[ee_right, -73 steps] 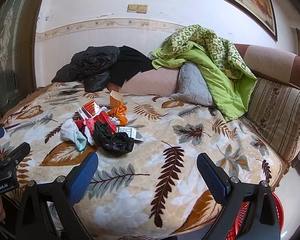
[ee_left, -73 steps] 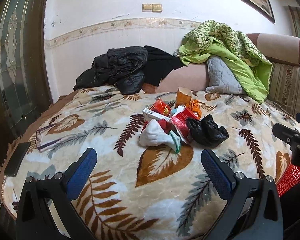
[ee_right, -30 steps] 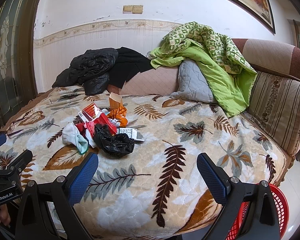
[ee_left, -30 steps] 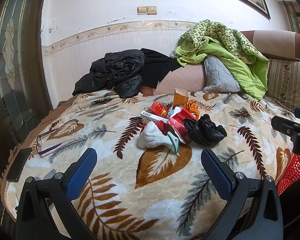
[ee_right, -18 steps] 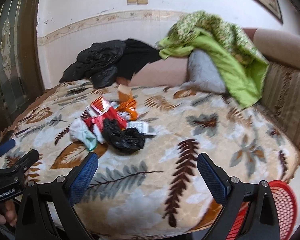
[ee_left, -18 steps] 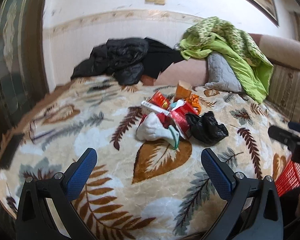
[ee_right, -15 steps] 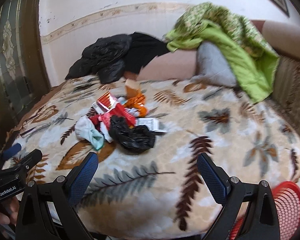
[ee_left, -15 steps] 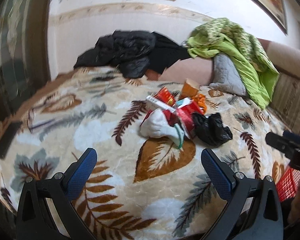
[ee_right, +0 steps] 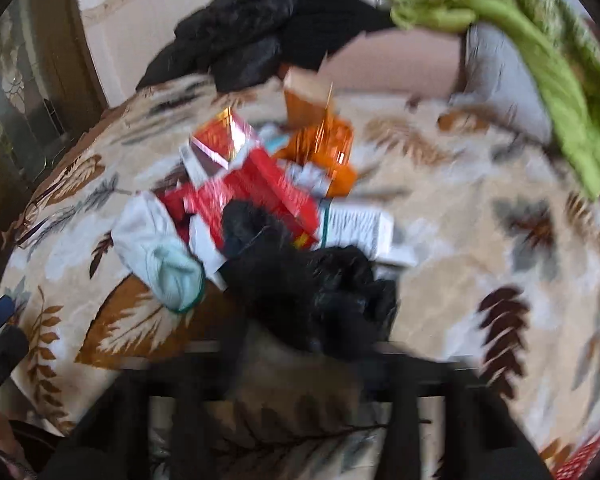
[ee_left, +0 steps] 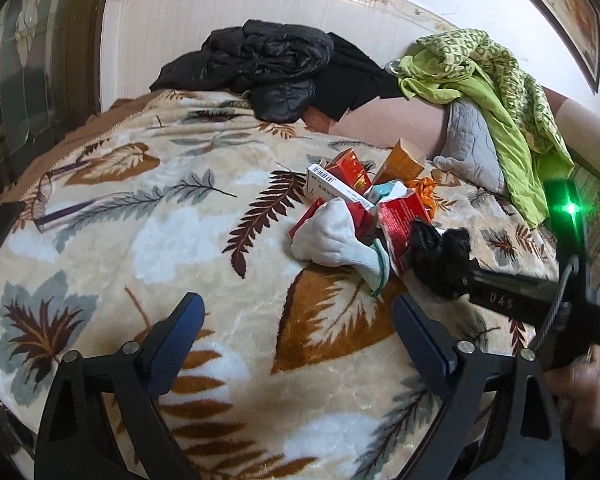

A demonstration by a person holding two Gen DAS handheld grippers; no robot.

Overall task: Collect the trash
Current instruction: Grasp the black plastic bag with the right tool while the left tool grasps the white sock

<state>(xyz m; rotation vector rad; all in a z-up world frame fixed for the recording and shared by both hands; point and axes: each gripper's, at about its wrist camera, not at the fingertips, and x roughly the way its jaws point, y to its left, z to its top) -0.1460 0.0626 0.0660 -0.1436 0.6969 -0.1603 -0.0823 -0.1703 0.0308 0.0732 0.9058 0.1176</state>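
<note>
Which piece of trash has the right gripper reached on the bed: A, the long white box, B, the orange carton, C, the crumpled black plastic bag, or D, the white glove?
C: in the left wrist view the right gripper has its fingers buried in the black plastic bag, apart from the white glove.

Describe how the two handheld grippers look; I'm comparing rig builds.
The left gripper has a black angular frame with silver rivets and two dark blue ribbed pads. The right gripper is a black bar with pale embossed characters, a thin grey cable looping beside it, and a black box showing a bright green light. On the hand holding it, a thin bangle shows at the wrist.
</note>
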